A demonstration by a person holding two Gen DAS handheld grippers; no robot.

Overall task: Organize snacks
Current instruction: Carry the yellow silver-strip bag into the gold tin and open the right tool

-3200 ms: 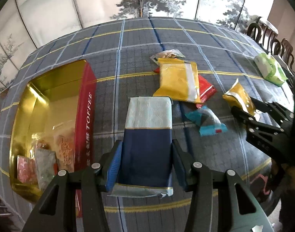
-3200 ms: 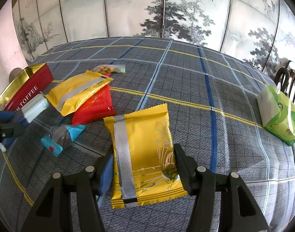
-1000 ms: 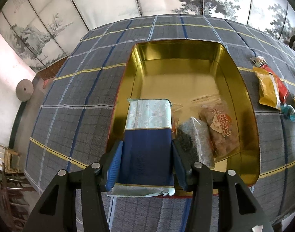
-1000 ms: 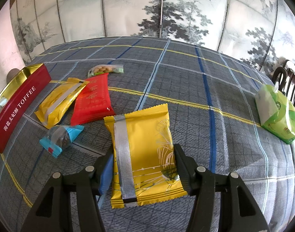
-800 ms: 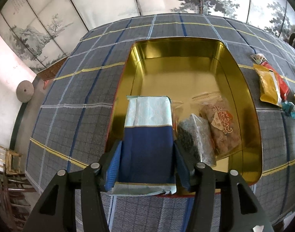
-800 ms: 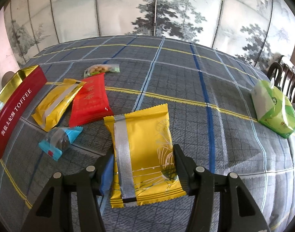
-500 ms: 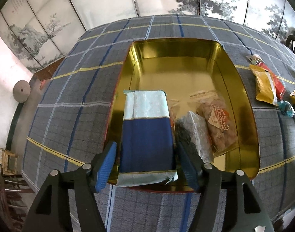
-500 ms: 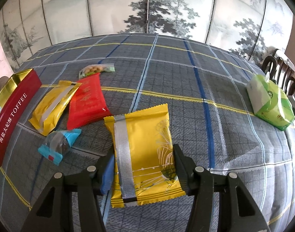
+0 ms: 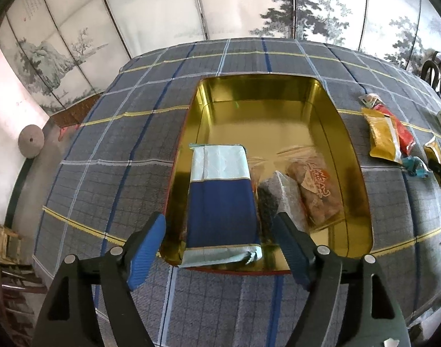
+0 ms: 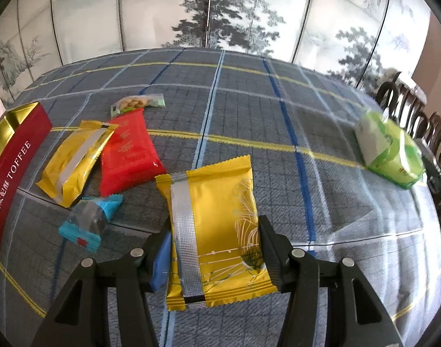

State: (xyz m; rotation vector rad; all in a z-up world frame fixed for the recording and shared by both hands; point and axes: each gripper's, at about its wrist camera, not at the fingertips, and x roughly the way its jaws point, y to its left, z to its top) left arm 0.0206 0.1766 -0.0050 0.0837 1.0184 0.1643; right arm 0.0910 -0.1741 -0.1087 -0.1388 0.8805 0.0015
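Observation:
My left gripper is open above the near edge of the gold-lined toffee tin. The blue and pale-green snack pack lies in the tin's left side, its near end on the rim, clear of both fingers. A dark pack and an orange-brown pack lie beside it. My right gripper is shut on a yellow snack pack above the table. The tin's red side shows at the far left of the right wrist view.
On the plaid tablecloth lie a yellow pack, a red pack, a small blue-wrapped snack and a clear nut pack. A green bag sits at the right edge near chairs.
My left gripper opened and let go of the blue pack, which now rests in the tin; the gripper drew back slightly. My right gripper still holds the yellow pack and shifted a little.

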